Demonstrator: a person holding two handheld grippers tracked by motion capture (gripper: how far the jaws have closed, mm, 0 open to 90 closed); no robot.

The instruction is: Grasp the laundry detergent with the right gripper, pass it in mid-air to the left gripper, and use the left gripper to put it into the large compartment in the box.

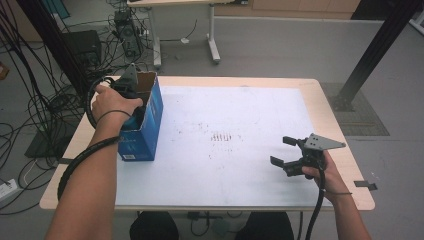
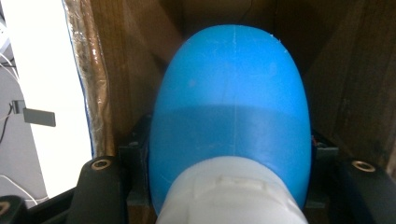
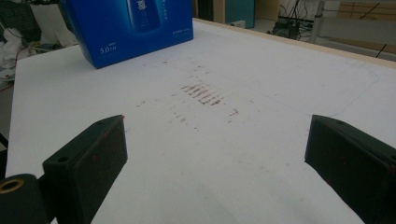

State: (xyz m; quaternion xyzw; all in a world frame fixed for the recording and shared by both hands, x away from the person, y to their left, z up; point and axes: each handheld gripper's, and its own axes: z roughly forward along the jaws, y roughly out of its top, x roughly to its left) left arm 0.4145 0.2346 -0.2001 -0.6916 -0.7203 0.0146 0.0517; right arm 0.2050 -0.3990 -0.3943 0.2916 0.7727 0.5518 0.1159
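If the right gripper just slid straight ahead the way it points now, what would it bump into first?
Probably the blue box. The right gripper, jaws open and empty, points across the white table sheet, and the box stands ahead, slightly left. Depth is unclear, so it might pass just beside the box.

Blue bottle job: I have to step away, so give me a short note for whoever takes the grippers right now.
Left gripper: down inside the open top of the blue box, jaws shut on the blue bottle just above its white cap; the bottle is within the box's brown walls.
Right gripper: jaws open, nothing between them, hovering over the white table at its near right.
Box stands upright at the table's left edge.
Done: bottle gripped in the box.
Left: cannot tell whether the bottle is going in or coming out; probably finish that move, with the right gripper free to steady the box.
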